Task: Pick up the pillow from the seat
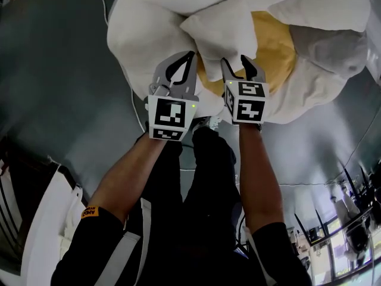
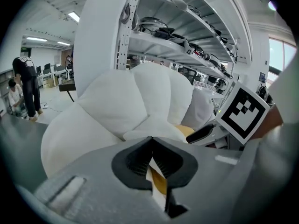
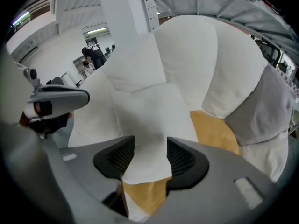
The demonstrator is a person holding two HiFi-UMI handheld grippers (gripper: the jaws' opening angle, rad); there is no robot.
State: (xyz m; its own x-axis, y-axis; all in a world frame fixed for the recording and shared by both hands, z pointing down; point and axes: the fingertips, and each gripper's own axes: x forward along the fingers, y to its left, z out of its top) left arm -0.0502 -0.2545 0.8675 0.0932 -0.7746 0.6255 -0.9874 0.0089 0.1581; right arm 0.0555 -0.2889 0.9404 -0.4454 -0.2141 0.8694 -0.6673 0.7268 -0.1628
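The small white square fabric pillow (image 1: 219, 31) lies on the big white petal-shaped cushion seat (image 1: 140, 37). Its lower part covers part of the seat's round yellow centre patch (image 1: 278, 49), and its upper part runs up toward the puffy white back lobes. I hold both tools at its near edge, side by side, marker cubes toward me.

My left tool (image 1: 191, 58) sits at the pillow's near left corner. In the left gripper view, this tool (image 2: 152, 139) has its jaws drawn together until the tips meet. A thin fold of white fabric is pinched between the ribbed pads (image 2: 140, 160), with a bit of the yellow showing below it. The pillow (image 2: 148, 126) bulges just past the tips, and the seat's white lobes (image 2: 110, 104) rise behind it.

My right tool (image 1: 235, 62) is at the pillow's near right corner, just beside the left one. In the right gripper view, this tool (image 3: 150, 146) is narrowed onto the corner. The white pillow (image 3: 148, 113) fills the gap and touches both dark pads, its tip hanging down over the yellow patch (image 3: 212, 132). My left tool (image 3: 56, 101) shows at that view's left edge.

Behind the seat stands a white metal shelf rack (image 2: 187, 36) holding cables.
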